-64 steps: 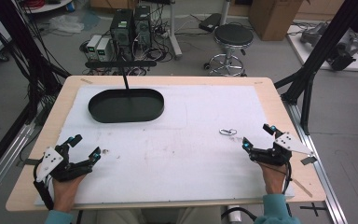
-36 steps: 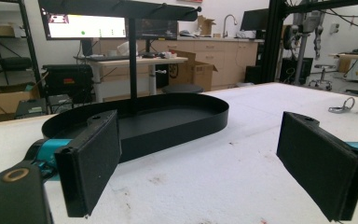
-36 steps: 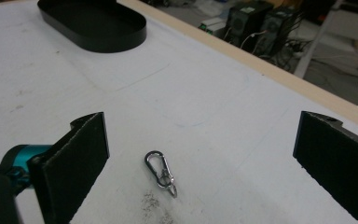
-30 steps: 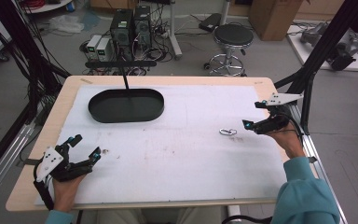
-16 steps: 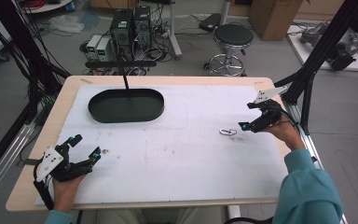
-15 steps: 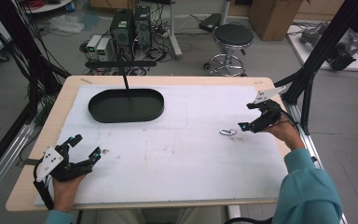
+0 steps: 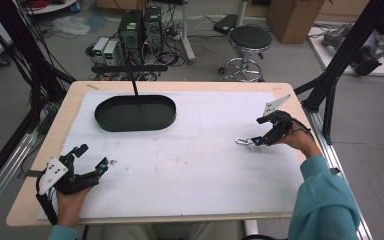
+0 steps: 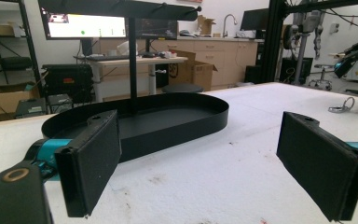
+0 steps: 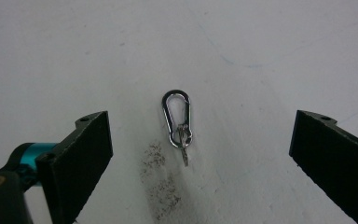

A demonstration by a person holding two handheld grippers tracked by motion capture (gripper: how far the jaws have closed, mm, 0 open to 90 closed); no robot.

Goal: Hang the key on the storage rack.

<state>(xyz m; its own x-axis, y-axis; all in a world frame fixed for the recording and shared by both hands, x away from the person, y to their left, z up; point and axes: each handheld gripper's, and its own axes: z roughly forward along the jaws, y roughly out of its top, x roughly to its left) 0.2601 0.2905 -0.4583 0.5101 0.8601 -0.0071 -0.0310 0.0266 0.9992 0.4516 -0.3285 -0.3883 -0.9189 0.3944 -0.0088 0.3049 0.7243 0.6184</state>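
on white table padding [image 7: 190, 150], the carabiner [image 9: 177, 116] lies untouched between the wide-open right tool [image 9: 200, 140].

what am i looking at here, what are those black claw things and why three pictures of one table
A person sits at a table covered with a white sheet, holding a hand-held two-jaw gripper in each hand. The high view looks down from above. The other two come from cameras riding on each gripper, looking out between its black jaws. The left gripper rests near the table's front edge, open and empty. The right gripper is open over a small silver carabiner with a key ring on it, not gripping it. A black oval tray sits at the back.
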